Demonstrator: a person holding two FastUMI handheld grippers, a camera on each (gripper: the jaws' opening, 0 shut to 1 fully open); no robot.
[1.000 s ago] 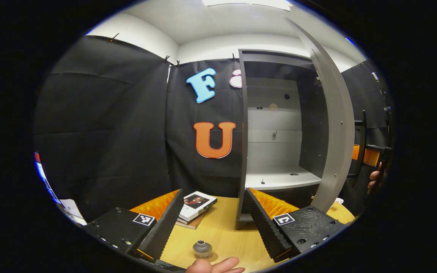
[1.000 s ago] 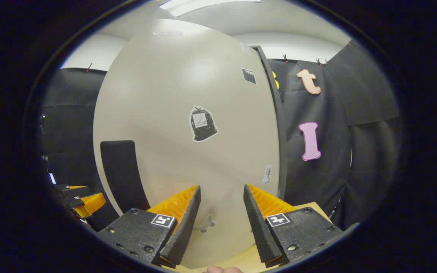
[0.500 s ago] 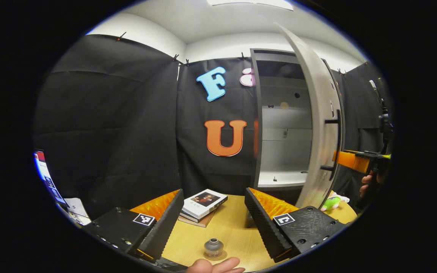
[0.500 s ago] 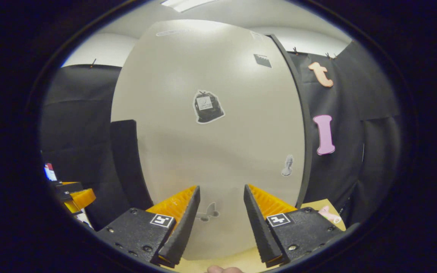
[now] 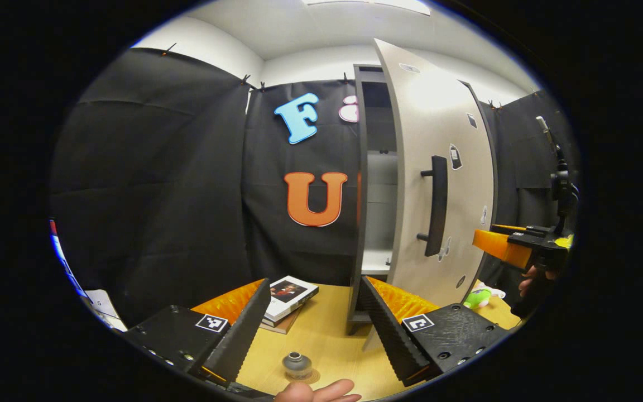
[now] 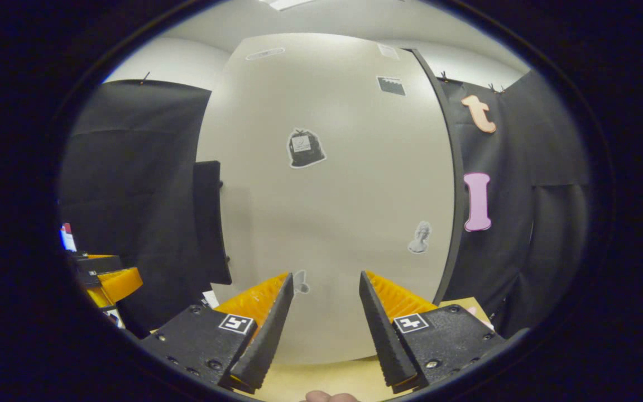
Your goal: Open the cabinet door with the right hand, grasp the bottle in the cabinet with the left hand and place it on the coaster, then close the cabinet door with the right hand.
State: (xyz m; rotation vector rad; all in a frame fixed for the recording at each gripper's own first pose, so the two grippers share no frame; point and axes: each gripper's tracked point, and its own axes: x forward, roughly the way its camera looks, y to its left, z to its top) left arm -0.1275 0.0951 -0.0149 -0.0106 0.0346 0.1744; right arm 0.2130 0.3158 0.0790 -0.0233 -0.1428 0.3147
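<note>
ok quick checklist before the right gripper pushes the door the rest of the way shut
1. Bottle out of the cabinet, standing on the coaster: ok.
2. Door fully closed: not ok, a gap remains at the cabinet edge.
3. Left gripper open, holding nothing: ok.
4. Right gripper open, facing the door front: ok.
5. Right gripper touching the door: cannot tell.
6. Books clear of the door's path: ok.
</note>
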